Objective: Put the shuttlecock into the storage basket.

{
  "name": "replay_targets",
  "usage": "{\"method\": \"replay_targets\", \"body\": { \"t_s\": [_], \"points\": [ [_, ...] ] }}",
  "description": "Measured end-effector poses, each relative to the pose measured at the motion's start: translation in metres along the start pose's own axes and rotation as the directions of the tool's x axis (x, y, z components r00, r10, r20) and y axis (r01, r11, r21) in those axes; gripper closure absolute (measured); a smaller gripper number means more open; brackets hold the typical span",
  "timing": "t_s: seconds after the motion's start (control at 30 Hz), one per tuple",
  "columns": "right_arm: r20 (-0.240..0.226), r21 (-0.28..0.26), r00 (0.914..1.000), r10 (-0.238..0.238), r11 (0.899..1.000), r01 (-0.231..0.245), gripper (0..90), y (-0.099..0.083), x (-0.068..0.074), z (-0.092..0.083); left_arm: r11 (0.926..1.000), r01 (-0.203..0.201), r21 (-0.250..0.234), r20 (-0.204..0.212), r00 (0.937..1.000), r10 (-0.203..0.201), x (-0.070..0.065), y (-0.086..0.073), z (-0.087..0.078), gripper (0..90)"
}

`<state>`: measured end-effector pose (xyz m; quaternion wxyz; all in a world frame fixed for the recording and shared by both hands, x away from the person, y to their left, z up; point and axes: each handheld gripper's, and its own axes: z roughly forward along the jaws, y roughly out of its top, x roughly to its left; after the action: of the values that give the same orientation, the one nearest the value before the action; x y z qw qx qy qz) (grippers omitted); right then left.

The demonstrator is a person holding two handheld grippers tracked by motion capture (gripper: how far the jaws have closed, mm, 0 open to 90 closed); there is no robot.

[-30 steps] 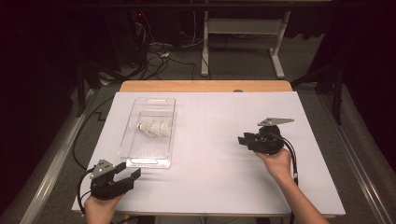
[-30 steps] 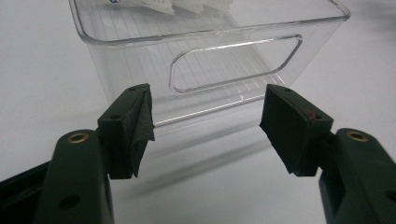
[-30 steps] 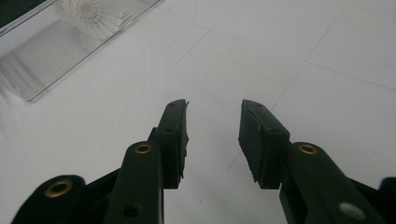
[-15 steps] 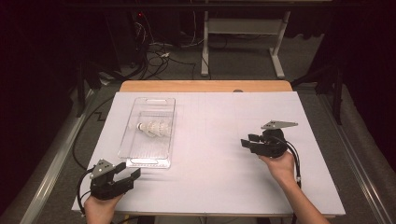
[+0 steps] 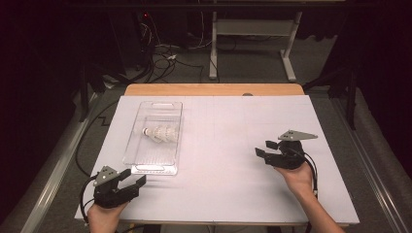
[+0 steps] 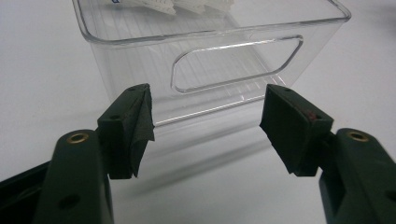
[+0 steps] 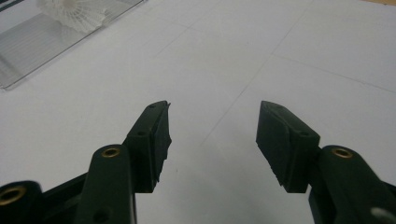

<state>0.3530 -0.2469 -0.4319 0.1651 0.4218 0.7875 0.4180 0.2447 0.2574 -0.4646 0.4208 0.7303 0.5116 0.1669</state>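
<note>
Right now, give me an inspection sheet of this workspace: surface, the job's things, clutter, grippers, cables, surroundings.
Surface: white sheet covering the table, wooden edge showing at the far side.
Job's things: clear plastic bin on the left half, a white shuttlecock lying inside it.
Clutter: nothing seen.
Grippers: left gripper open, just short of the bin's near end, nothing between its jaws; right gripper on the right half, jaws just been opening, nothing between them.
Cables: one trails from each gripper; a tangle lies on the floor beyond the table.
Surroundings: dark room, white desk frame behind the table.
</note>
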Motion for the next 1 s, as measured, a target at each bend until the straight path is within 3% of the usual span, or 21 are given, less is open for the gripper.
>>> {"method": "replay_targets", "body": {
  "t_s": [0.4,0.53,1.0],
  "points": [
    [0.018,-0.026,0.9998,-0.01,1.0,0.011,42.8,-0.009,0.0,-0.009,1.0,0.0,-0.001,0.0,1.0,0.0,0.0,0.0,0.0,34.9],
    [0.018,-0.044,0.9997,0.015,0.999,-0.014,43.0,-0.013,-0.002,-0.012,1.0,0.0,-0.001,-0.001,1.0,0.0,0.0,0.0,0.0,34.9],
    [0.042,-0.085,0.9986,0.031,0.996,-0.027,40.0,-0.026,-0.005,-0.026,1.0,0.007,-0.005,-0.003,1.0,-0.007,0.0,-0.001,-0.001,35.0]
  ]
}}
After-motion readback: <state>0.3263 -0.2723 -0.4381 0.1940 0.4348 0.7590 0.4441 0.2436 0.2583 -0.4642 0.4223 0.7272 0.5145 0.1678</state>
